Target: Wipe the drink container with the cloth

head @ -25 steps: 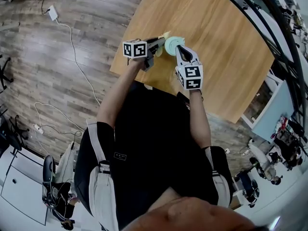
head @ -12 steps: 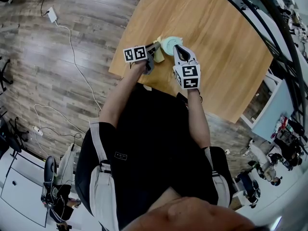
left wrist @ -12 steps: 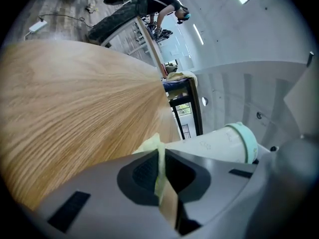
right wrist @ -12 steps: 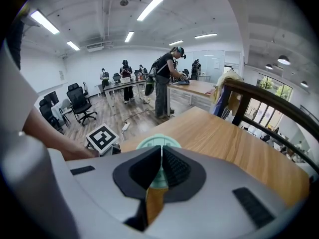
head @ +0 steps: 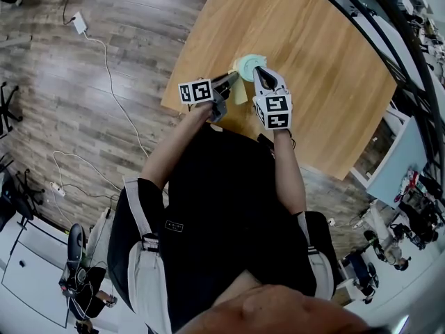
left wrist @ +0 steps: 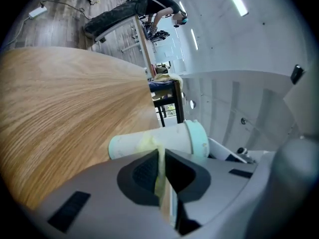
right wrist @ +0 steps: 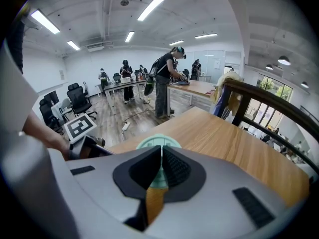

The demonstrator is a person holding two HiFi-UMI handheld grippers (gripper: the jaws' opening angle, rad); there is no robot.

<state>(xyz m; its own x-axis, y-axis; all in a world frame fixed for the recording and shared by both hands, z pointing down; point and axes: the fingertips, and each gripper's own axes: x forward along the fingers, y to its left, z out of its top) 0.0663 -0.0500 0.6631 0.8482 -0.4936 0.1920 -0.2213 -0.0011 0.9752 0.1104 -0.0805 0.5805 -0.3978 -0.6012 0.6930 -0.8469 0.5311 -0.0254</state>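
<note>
Position: drink container [head: 247,65] stands upright on the table [head: 313,47], near the edge closest to the person. Its long axis is vertical and its mint lid is uppermost. Left gripper [head: 233,81] is clamped on a fold of yellow cloth [left wrist: 160,178]. The cloth lies against the container's side wall, so the container sits directly ahead of these jaws. Judgement — the wiping stroke should run along that vertical axis or round the wall. Right gripper [head: 259,71] has its jaws drawn together at the lid; whether they nip any part of it cannot be settled. Both grippers are at the container, with the left carrying the cloth. Writing: no brand or label is legible on container or cloth — only square coded markers on the gripper cubes.
</note>
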